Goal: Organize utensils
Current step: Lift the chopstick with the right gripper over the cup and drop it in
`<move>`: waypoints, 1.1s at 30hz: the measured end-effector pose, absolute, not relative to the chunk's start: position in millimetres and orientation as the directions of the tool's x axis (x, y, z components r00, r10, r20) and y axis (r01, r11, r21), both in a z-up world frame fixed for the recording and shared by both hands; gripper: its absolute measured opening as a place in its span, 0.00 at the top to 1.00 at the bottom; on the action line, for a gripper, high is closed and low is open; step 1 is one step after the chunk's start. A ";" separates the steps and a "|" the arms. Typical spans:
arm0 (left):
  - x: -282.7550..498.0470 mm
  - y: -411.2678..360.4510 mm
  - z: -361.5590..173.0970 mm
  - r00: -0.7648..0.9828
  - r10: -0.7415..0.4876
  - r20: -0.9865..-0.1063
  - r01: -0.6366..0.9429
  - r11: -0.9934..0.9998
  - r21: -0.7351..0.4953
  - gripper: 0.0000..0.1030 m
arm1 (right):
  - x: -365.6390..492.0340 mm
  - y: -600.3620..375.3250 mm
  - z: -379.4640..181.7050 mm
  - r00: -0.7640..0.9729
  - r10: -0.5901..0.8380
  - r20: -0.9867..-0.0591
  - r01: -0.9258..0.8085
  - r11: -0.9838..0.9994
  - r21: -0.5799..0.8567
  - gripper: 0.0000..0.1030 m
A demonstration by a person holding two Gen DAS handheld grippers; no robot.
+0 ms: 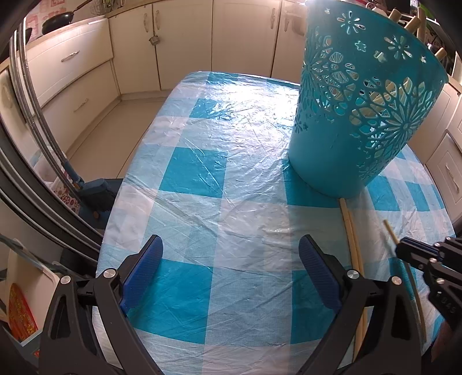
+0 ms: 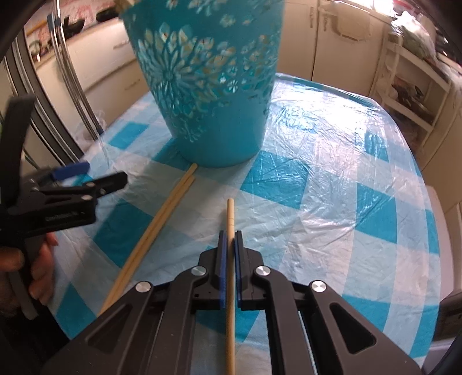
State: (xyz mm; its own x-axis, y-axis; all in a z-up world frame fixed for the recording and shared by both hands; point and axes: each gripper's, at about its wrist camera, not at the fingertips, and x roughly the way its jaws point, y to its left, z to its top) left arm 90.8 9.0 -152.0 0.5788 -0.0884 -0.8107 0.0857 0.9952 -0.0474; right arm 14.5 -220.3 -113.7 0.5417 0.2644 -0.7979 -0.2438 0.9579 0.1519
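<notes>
A tall teal cut-out basket (image 1: 358, 109) (image 2: 208, 86) stands on the checked table, with wooden handles (image 1: 411, 21) sticking out of its top. My right gripper (image 2: 230, 235) is shut on a single wooden chopstick (image 2: 230, 213) that runs forward between its blue pads toward the basket. In the left wrist view that gripper (image 1: 404, 249) and chopstick (image 1: 389, 232) appear at the right edge. Two more chopsticks (image 2: 161, 222) (image 1: 350, 230) lie side by side on the cloth, tips at the basket's base. My left gripper (image 1: 231, 253) (image 2: 95, 176) is open over bare cloth, holding nothing.
The table wears a blue-and-white checked plastic cloth (image 1: 219, 161) (image 2: 332, 178). Cream kitchen cabinets (image 1: 184, 43) ring the room. A fridge with long steel handles (image 1: 31, 95) stands at the left. A frying pan (image 1: 57, 21) sits on the far counter. A hand (image 2: 40, 265) grips the left tool.
</notes>
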 end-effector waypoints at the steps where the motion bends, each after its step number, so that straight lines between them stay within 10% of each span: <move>1: 91.0 8.9 -152.4 0.578 -0.088 -0.811 0.086 0.995 -0.047 0.11 | 11.3 -223.3 -110.4 0.550 0.284 -0.786 -0.238 0.955 0.179 0.94; 20: 91.6 7.9 -153.9 0.576 -0.086 -0.813 0.088 0.995 -0.043 0.11 | -4.1 -238.1 33.0 0.747 0.532 -0.399 -0.345 0.823 0.452 0.94; 33: 90.6 5.6 -153.8 0.575 -0.092 -0.813 0.092 0.995 -0.047 0.11 | 95.5 -227.1 92.8 0.899 0.393 -0.194 -0.259 0.834 0.487 0.94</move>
